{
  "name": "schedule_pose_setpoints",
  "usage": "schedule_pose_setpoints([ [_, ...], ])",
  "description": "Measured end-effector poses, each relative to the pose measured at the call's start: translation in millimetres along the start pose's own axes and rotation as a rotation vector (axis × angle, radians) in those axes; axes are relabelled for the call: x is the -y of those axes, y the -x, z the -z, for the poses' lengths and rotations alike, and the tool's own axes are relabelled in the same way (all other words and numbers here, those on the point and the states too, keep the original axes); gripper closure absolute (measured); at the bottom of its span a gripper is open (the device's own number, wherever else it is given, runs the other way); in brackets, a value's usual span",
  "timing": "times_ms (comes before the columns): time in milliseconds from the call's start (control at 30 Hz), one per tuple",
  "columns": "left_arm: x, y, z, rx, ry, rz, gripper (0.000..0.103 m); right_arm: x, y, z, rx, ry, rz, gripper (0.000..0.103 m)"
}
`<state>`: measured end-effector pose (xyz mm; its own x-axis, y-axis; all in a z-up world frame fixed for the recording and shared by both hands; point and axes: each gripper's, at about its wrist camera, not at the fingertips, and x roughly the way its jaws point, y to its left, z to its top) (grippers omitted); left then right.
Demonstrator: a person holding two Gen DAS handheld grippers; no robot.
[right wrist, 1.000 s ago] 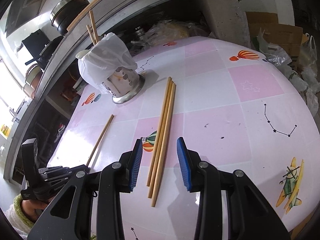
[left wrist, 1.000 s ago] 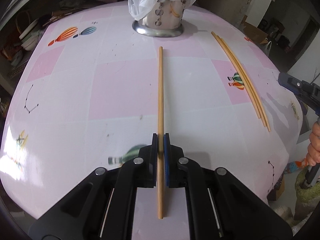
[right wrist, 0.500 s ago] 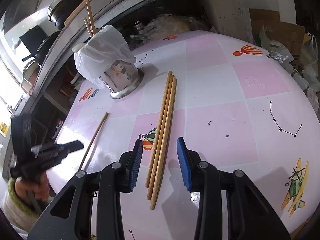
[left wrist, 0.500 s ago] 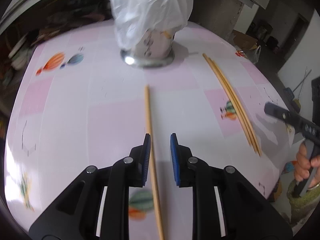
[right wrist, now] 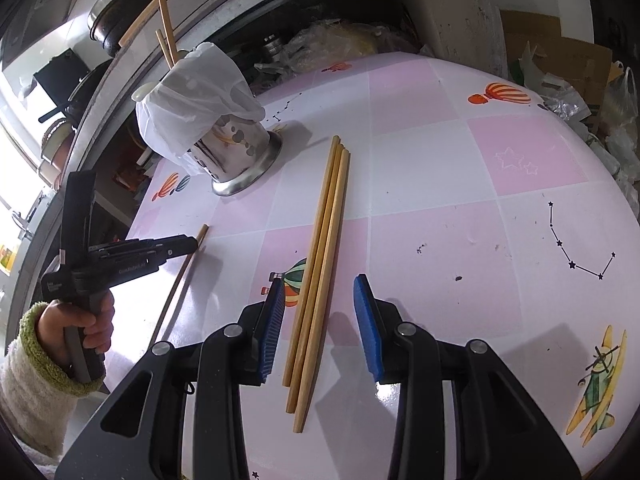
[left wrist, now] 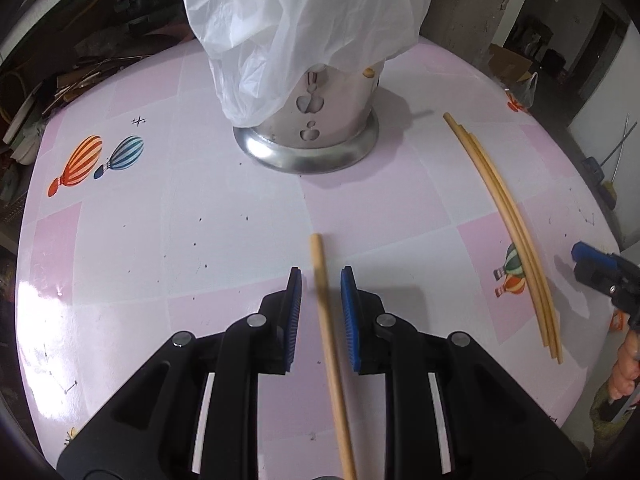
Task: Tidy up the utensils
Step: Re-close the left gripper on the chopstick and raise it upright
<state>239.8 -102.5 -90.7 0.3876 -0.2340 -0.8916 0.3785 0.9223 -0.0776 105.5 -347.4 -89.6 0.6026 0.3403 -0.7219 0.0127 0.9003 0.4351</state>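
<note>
Since a second ago my left jaws (left wrist: 320,312) have let go of the single chopstick (left wrist: 330,356) and slid along it toward the holder (left wrist: 320,136); their opening came early in that second and they now stand narrow, the stick running loose between the blue pads without either pad pressing it. The stick lies flat on the pink counter (left wrist: 120,208), its far tip just ahead of my left fingertips and pointing at the steel holder, which stands upright under a white plastic bag (left wrist: 296,20). My right jaws (right wrist: 320,320) hang part-open over the three chopsticks (right wrist: 320,264) that lie side by side, touching none of them. In the right wrist view two more sticks already poke up out of the bag-covered holder.

I judge this the regrip step: the single stick is laid down and lined up, and I am choosing a new hold nearer its tip. Next I need to close on it firmly, tilt it upright and drop it into the holder's mouth, working past the bag that hides the rim
</note>
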Motion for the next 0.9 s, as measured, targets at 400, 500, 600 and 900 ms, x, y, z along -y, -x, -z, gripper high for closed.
schedule_pose_setpoints([
  [400,4.8,-11.4,-6.8,-0.029,-0.013,-0.037,0.084,1.9,0.9,0.4,0.006,-0.006,0.001,0.068],
  [500,6.7,-11.8,-6.4,-0.027,-0.015,-0.043,0.085,1.3,1.8,0.9,0.008,-0.006,-0.002,0.068],
  [600,5.3,-11.4,-5.5,-0.024,-0.005,-0.053,0.091,0.9,3.3,1.1,0.012,-0.005,-0.005,0.068],
  [900,-2.4,-8.2,2.8,0.026,0.033,-0.062,0.098,4.5,12.6,1.0,0.033,-0.008,0.006,0.068],
])
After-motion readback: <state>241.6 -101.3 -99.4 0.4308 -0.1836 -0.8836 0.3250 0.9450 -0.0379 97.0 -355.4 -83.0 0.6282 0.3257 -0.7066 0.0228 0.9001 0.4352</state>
